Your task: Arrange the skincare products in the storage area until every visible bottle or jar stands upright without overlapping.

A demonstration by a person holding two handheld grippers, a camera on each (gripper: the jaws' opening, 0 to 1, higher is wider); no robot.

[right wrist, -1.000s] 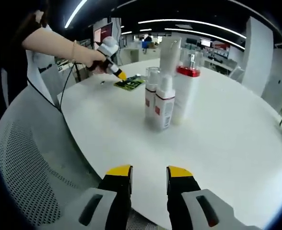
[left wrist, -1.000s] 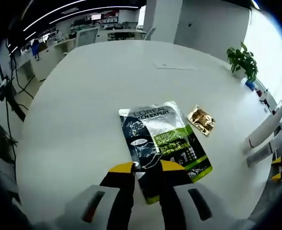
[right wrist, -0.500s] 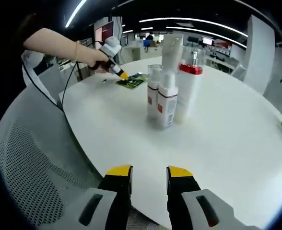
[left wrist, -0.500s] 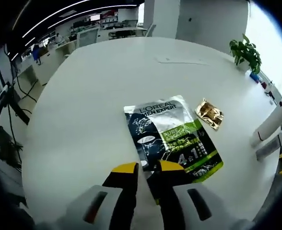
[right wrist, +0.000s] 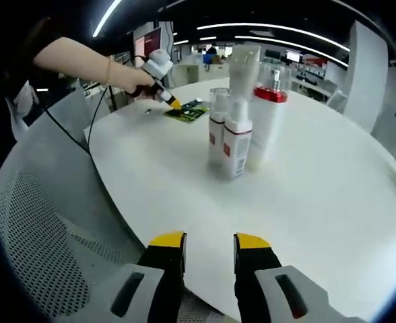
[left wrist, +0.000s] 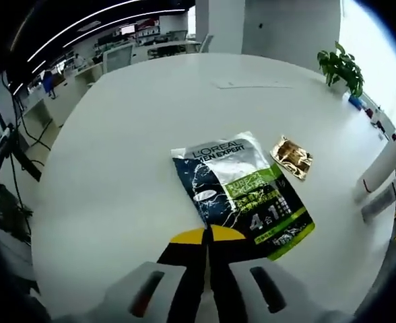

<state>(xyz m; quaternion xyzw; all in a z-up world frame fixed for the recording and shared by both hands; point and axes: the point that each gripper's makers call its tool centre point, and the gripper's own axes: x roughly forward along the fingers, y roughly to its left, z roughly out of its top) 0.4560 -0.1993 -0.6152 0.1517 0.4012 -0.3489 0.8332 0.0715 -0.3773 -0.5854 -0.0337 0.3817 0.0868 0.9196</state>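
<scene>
- Two grippers are in play. The left gripper (left wrist: 207, 235) has its yellow-tipped jaws pressed together at the near edge of the sachet pack (left wrist: 242, 193); whether a sliver of the pack's edge is pinched between them cannot be told.
- The right gripper (right wrist: 210, 242) hovers released above the near rim of the tabletop (right wrist: 333, 202), jaws apart with nothing between them.
- The sachet pack lies flat on the tabletop, printed face up. A small gold sachet (left wrist: 291, 157) lies just beside its far corner, apart from it.
- In the right gripper view, a cluster of bottles (right wrist: 242, 114) stands upright mid-tabletop: two small white pump bottles with red labels in front, a taller red-capped one and a tall white one behind. They stand close together; contact between them cannot be confirmed.
- In the same view, the person's hand (right wrist: 132, 76) holds the left gripper down at the pack, well apart from the bottles.
- Risk: a grip on the thin edge alone may slip, so the pack could flop or slide when lifted.
- Risk: dragging the pack could push the gold sachet along or cover it.
- Risk: a flat pouch has little base, so it may not stand without support.
- Risk: carrying the pack into the tight bottle cluster could tip a pump bottle.
</scene>
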